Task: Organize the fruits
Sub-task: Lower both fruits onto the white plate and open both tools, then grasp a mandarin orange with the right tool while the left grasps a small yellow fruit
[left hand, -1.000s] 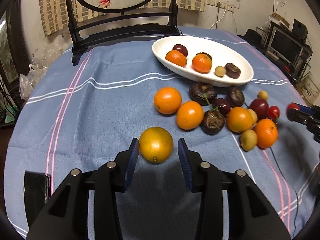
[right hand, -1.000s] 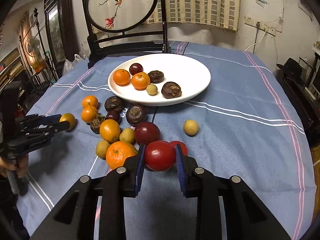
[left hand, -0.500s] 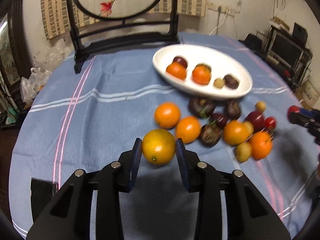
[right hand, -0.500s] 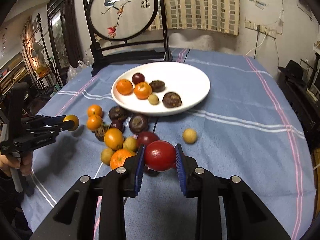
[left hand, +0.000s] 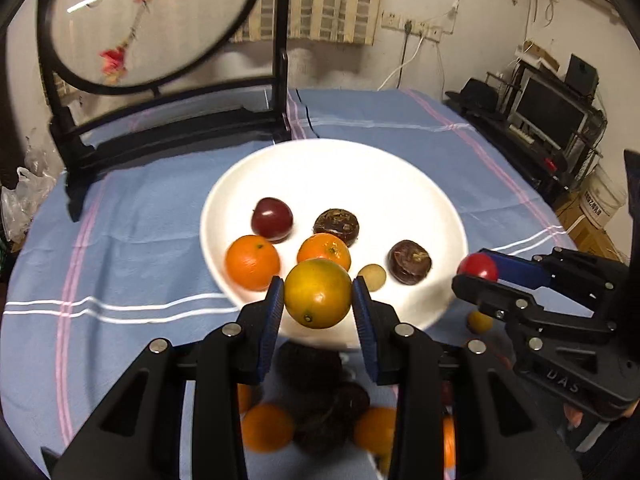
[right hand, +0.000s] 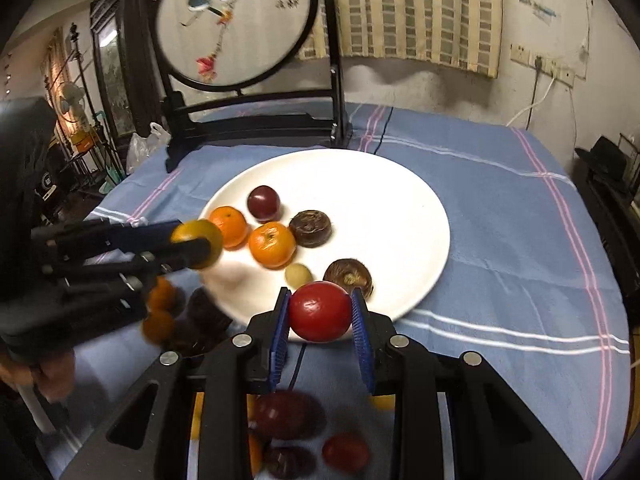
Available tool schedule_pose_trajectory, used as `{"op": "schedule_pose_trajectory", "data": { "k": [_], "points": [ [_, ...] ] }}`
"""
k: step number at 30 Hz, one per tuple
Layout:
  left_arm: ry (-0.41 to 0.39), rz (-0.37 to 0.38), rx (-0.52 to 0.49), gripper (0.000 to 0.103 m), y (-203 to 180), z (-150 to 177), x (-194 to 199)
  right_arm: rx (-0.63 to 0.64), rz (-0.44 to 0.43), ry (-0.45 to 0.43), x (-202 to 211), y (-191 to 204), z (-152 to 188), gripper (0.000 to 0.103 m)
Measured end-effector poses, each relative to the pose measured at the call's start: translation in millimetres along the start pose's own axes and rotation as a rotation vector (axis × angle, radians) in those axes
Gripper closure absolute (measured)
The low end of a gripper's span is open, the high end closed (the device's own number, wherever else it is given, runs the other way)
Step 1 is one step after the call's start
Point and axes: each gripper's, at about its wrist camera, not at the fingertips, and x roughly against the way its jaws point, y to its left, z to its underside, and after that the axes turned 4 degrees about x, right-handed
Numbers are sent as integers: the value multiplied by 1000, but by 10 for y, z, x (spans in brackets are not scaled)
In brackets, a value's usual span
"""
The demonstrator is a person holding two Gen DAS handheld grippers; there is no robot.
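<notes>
My left gripper (left hand: pixel 318 300) is shut on a yellow-orange orange (left hand: pixel 318 294) and holds it in the air over the near rim of the white plate (left hand: pixel 400 184). My right gripper (right hand: pixel 320 312) is shut on a red tomato (right hand: pixel 319 311), also raised at the plate's near rim (right hand: pixel 420 216). The plate holds two oranges (left hand: pixel 252 262), a dark red plum (left hand: pixel 272 218), two dark brown passion fruits (left hand: pixel 409 261) and a small yellow fruit (left hand: pixel 372 277). Each gripper shows in the other's view: the right one (left hand: pixel 478 270), the left one (right hand: pixel 196 240).
Loose oranges (left hand: pixel 266 426) and dark fruits (right hand: pixel 286 414) lie blurred on the blue cloth below the grippers. A small yellow fruit (left hand: pixel 479 321) lies right of the plate. A black-framed round screen (right hand: pixel 240 24) stands behind the plate. Shelves and a monitor (left hand: pixel 552 116) stand at the right.
Both grippers have lifted their fruits off the cloth and carried them forward to the plate's near edge. The loose fruit pile now lies beneath them.
</notes>
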Motion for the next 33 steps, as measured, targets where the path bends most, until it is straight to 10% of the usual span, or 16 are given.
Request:
{"op": "schedule_pose_trajectory", "data": {
  "k": [8, 11, 23, 33],
  "points": [
    [13, -26, -1, 68, -15, -63, -234, -54, 27, 61, -463, -205, -224, 70],
    [24, -22, 12, 68, -15, -64, -212, -110, 23, 75, -526, -307, -211, 53],
    [-95, -69, 61, 29, 185, 270, 520, -120, 48, -5, 285, -388, 429, 36],
    [-87, -43, 69, 25, 178, 939, 839, -59, 49, 35, 665, -101, 1039, 36]
  ]
}}
